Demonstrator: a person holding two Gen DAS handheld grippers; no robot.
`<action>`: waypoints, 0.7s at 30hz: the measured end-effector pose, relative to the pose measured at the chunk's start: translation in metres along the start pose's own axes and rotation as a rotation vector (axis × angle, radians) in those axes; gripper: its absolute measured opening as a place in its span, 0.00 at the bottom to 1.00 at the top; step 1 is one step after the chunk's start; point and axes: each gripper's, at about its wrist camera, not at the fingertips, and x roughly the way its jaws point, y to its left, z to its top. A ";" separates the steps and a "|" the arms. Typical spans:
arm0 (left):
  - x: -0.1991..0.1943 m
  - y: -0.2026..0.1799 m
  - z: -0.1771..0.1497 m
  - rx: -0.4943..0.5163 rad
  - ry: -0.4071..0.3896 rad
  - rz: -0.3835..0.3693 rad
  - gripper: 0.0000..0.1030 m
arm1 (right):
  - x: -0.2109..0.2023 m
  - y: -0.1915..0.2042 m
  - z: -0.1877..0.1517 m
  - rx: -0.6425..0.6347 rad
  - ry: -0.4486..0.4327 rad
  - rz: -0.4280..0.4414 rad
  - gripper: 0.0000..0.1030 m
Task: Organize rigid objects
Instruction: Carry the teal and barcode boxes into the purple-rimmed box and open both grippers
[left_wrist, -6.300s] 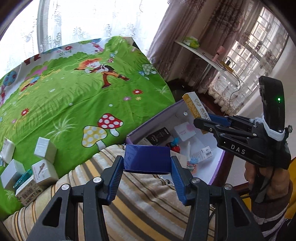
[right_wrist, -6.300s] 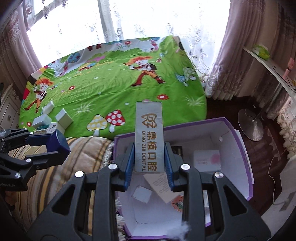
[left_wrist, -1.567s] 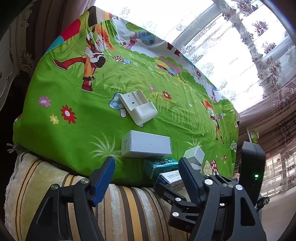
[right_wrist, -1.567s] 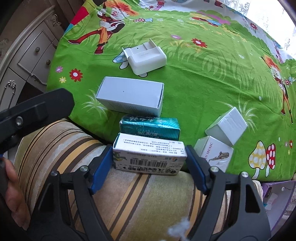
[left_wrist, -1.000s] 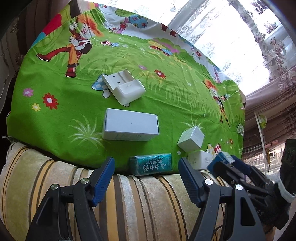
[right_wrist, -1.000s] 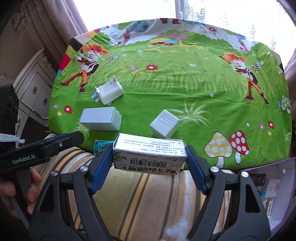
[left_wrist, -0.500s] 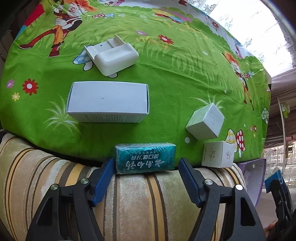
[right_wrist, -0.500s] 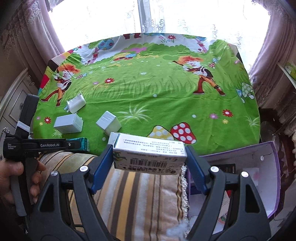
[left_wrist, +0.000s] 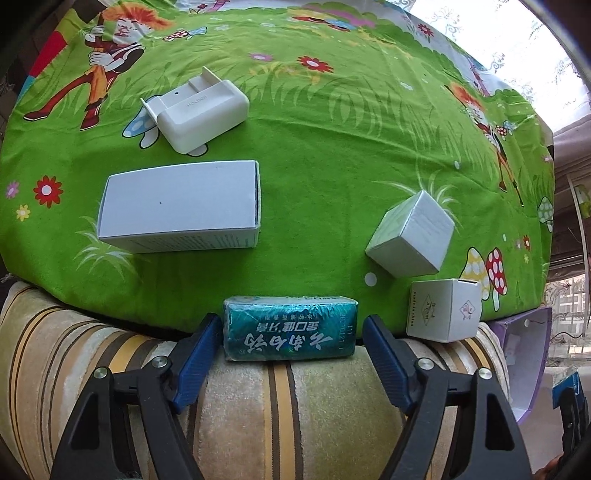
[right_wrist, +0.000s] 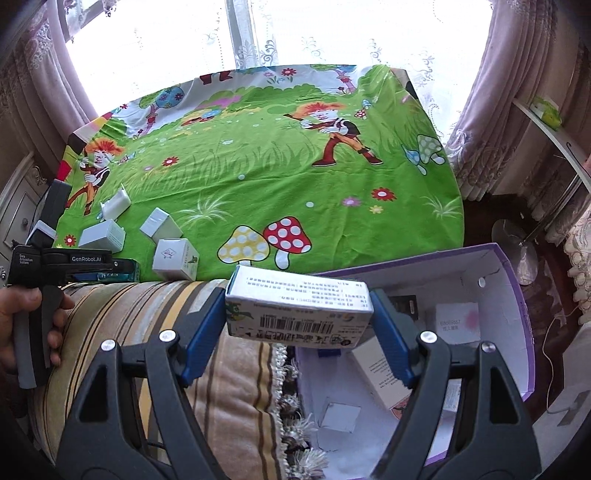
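A teal toothpaste box (left_wrist: 290, 338) lies on the striped cushion (left_wrist: 295, 413) at the edge of the green cartoon sheet (left_wrist: 332, 140). My left gripper (left_wrist: 291, 354) points down over it with a blue finger at each end. Its jaws are opening; a slit shows at the right pad, so nothing is gripped. My right gripper (right_wrist: 297, 325) is shut on a white barcode box (right_wrist: 299, 310), held in the air over the near left rim of the purple-edged storage box (right_wrist: 517, 295).
On the sheet lie a long white box (left_wrist: 181, 203), a white plastic holder (left_wrist: 199, 110), a white cube box (left_wrist: 410, 236) and a small printed box (left_wrist: 443, 310). Several packets lie inside the storage box. A hand (right_wrist: 22, 317) holds the left gripper's handle.
The left gripper has dropped closer around the teal box and its jaws have widened. The right gripper has carried the barcode box rightward, from the cushion to over the storage box.
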 end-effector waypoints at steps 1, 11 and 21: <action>0.002 0.000 -0.001 0.003 0.006 0.002 0.76 | -0.002 -0.004 -0.001 0.004 -0.001 -0.006 0.77; -0.032 -0.009 -0.018 0.043 -0.113 -0.037 0.72 | -0.022 -0.068 -0.020 0.104 -0.005 -0.109 0.77; -0.088 -0.120 -0.062 0.400 -0.215 -0.252 0.72 | -0.032 -0.130 -0.055 0.196 0.040 -0.199 0.77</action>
